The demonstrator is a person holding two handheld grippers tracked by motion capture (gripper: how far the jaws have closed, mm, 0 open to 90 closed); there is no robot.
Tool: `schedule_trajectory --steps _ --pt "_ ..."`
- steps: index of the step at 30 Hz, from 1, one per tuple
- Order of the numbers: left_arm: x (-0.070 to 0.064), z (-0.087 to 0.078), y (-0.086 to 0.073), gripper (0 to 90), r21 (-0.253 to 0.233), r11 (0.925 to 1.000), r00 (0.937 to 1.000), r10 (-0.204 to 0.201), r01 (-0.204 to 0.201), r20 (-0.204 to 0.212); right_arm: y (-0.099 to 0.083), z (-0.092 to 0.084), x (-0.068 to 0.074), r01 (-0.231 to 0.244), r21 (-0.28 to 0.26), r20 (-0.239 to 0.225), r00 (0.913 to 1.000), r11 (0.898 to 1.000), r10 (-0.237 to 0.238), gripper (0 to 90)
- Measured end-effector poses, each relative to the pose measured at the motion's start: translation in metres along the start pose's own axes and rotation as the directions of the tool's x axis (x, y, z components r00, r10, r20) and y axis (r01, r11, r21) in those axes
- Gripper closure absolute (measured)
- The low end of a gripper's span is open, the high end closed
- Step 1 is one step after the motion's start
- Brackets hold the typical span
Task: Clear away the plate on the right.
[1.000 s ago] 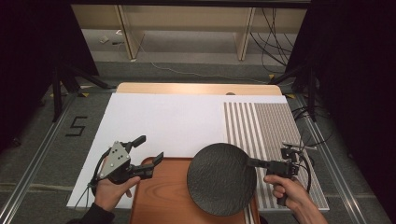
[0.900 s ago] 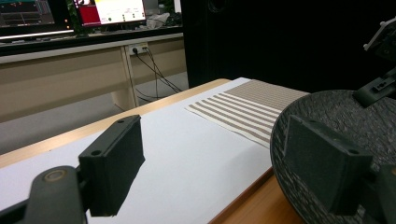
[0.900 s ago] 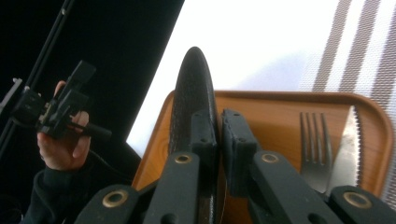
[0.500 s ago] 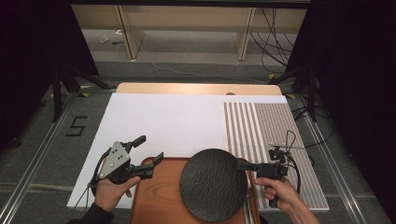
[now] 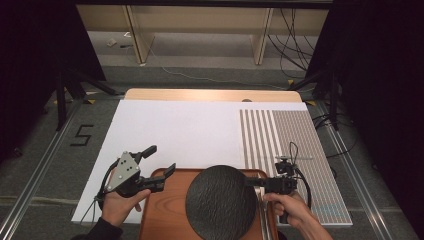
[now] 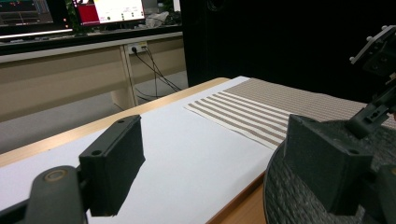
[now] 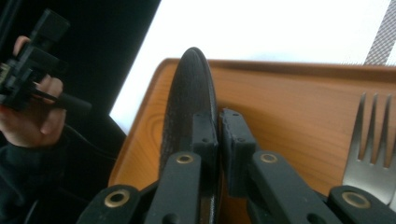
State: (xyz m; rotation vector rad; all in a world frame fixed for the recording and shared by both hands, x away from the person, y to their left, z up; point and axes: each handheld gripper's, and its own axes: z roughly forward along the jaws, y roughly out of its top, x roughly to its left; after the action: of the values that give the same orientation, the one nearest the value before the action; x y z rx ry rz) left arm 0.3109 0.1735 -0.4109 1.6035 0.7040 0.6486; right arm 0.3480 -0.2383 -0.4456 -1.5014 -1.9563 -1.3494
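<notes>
Right claw (image 5: 254, 182) clamped on the right rim of a dark round plate (image 5: 222, 202); in the right gripper view the pads (image 7: 204, 135) pinch the plate (image 7: 187, 107) edge-on, jaws nearly together. Plate sits over a wooden tray (image 5: 165, 215) at the near edge of the tabletop (image 5: 210, 95); from above it looks close to level, whether it rests on the tray or hangs just above it I cannot tell.

Left claw (image 5: 160, 165) open, nothing between its jaws, at the tray's far left corner, just left of the plate.

Step in hand, as I judge it: placing the plate on the tray. Next move likely calls for lowering it flat and centred, then letting go of the rim without dragging it. A fork (image 7: 371, 135) lies on the tray at the right in the right gripper view; the plate should be kept clear of its tines.

Materials:
- Plate: matte black or charcoal, thin, circular, with a rough, pebbled surface.
- Tray: reddish-brown wood, visible grain, smooth finish, raised rounded rim.
- Fork: bright metal, four tines.
- Tabletop cover: white sheet (image 5: 175, 130), smooth; to the right a woven placemat (image 5: 300, 140) with brown and white stripes, finer weave farther right.
</notes>
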Motion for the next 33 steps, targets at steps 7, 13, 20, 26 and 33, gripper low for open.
schedule_trajectory --steps 7,13,20,26,33 --pt "0.0003 -0.0002 -0.0001 19.6 0.001 1.0000 1.0000 -0.001 0.001 -0.001 0.0008 0.0017 -0.0004 0.033 0.015 0.040 0.9986 0.999 -0.033 87.4" --pt "0.0001 -0.0001 -0.0004 19.5 0.002 1.0000 1.0000 -0.004 0.004 0.000 0.0010 0.0020 -0.0020 0.028 0.024 0.049 0.9984 0.999 -0.030 86.9" --pt "-0.0003 0.0008 -0.0010 19.5 0.005 1.0000 1.0000 -0.003 0.003 0.004 0.0014 0.0026 -0.0028 0.059 0.053 0.094 0.9935 0.997 -0.064 84.7" --pt "-0.0001 0.0008 -0.0010 19.5 0.005 1.0000 1.0000 -0.004 0.004 0.004 0.0013 0.0043 -0.0040 0.080 0.075 0.134 0.9868 0.994 -0.090 82.9" --pt "-0.0004 0.0011 -0.0013 19.5 0.007 1.0000 1.0000 -0.005 0.005 0.005 0.0013 0.0062 -0.0055 0.089 0.091 0.157 0.9823 0.992 -0.102 81.7"
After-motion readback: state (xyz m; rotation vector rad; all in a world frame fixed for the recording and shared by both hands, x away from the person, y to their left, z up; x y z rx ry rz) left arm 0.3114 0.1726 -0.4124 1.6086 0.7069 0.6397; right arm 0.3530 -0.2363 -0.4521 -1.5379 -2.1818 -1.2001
